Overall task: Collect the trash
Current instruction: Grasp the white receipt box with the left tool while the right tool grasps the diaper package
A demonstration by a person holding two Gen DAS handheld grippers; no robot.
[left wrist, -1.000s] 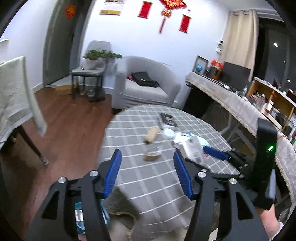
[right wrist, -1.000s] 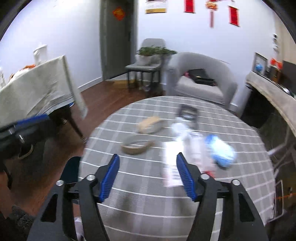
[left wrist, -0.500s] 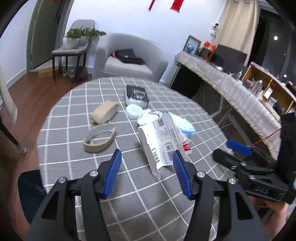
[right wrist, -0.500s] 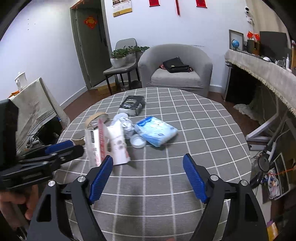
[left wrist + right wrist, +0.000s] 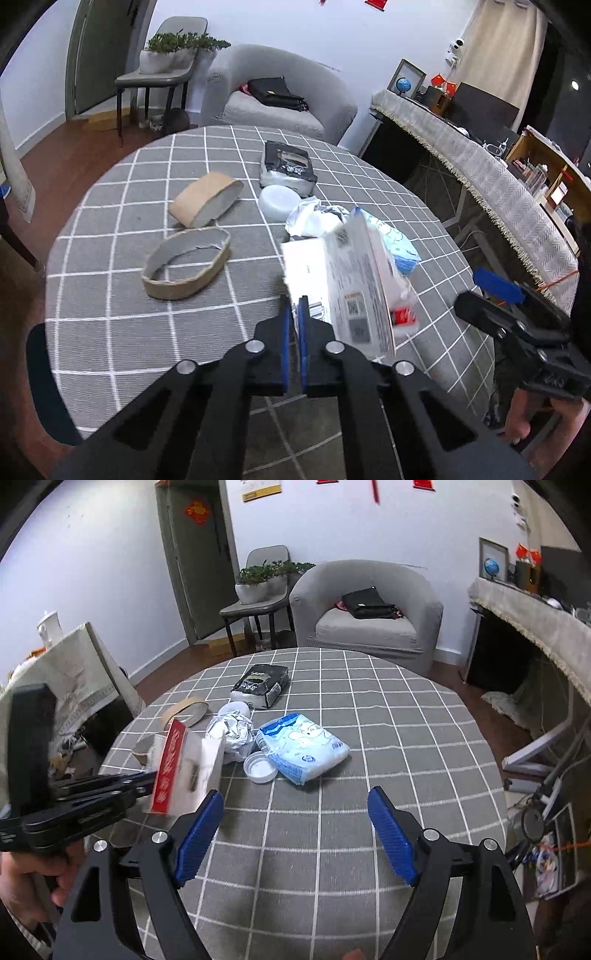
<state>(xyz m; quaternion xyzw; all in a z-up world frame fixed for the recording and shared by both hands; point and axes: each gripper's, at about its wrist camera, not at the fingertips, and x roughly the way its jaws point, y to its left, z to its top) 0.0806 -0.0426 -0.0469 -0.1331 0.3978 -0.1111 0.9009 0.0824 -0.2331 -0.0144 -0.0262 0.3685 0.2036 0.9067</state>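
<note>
While the left gripper (image 5: 294, 314) is closed tight on the near edge of a flattened white carton (image 5: 347, 280), its blue pads pressed together with only the cardboard between them, the carton stands tilted up off the round table (image 5: 110, 317) at the near side of the litter. From the right wrist view the same carton (image 5: 184, 768) shows a red printed face and hangs at the left of the scene, held by the left gripper (image 5: 147, 781).

Right gripper (image 5: 295, 830) is spread wide with nothing between its blue pads (image 5: 197, 834); it hovers above the near part of the grey checked cloth, well apart from the trash. It also shows at the right edge of the left wrist view (image 5: 495, 291).

Remaining items on the table, as seen from the right wrist:
- a pale blue tissue pack (image 5: 303, 747) lying flat near the centre;
- a white plastic lid (image 5: 259, 767) just beside the pack's near left corner;
- a crumpled silver-white wrapper (image 5: 231, 734) left of the pack, touching the carton's far side;
- a black pouch (image 5: 260, 685) farther back.

From the left wrist view, two brown cardboard rings sit on the left of the pile: one lying open and flat (image 5: 186, 262), the other squashed and farther away (image 5: 205, 199). A round white lid (image 5: 279, 199) rests near the pouch (image 5: 288, 168).

A grey armchair (image 5: 365, 613) stands beyond the table, carrying a black bag (image 5: 369, 603).
</note>
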